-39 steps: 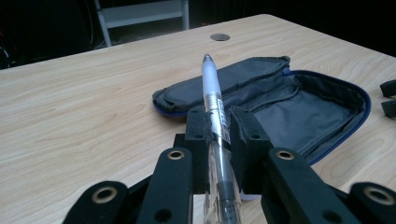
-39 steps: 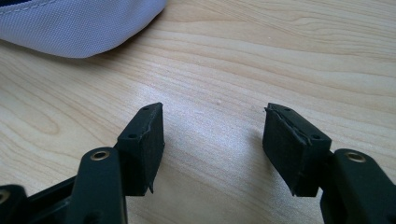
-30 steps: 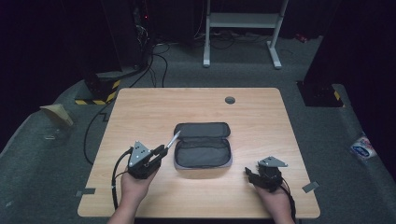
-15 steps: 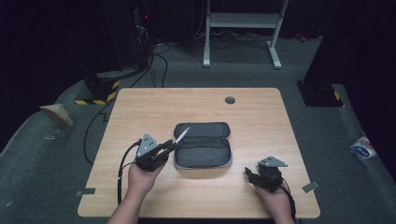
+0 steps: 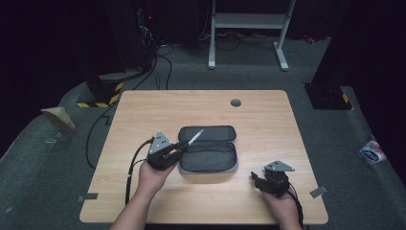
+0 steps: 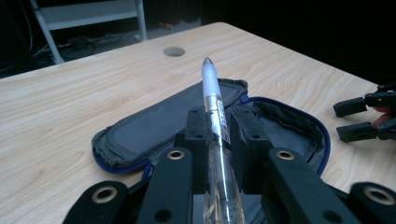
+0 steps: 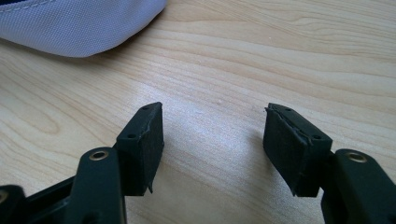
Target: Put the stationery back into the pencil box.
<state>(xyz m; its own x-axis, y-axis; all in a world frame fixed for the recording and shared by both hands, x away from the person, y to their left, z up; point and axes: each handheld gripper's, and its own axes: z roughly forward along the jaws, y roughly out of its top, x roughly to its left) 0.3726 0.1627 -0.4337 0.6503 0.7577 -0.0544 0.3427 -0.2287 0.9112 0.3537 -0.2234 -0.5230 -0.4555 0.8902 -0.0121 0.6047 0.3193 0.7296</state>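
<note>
A grey pencil case (image 5: 208, 149) lies unzipped in the middle of the wooden table (image 5: 268, 120); its flap and blue-edged interior (image 6: 154, 123) spread out in the left gripper view. My left gripper (image 5: 178, 147) is shut on a clear pen (image 5: 194, 138) with a silver tip, held above the case's left end and pointing up and away (image 6: 212, 93). My right gripper (image 5: 254, 178) rests low near the table's front right, jaws open over bare wood (image 7: 214, 135), with the case's grey corner (image 7: 79, 23) just beyond it.
A round cable hole (image 5: 235, 102) sits near the table's far edge. Beyond the table are a white metal frame (image 5: 246, 21), floor cables and a yellow-black striped block (image 5: 100, 98). Grey carpet surrounds the table.
My left gripper has carried the pen rightward, from the case's left edge to over its left end. The right gripper has stayed put.
</note>
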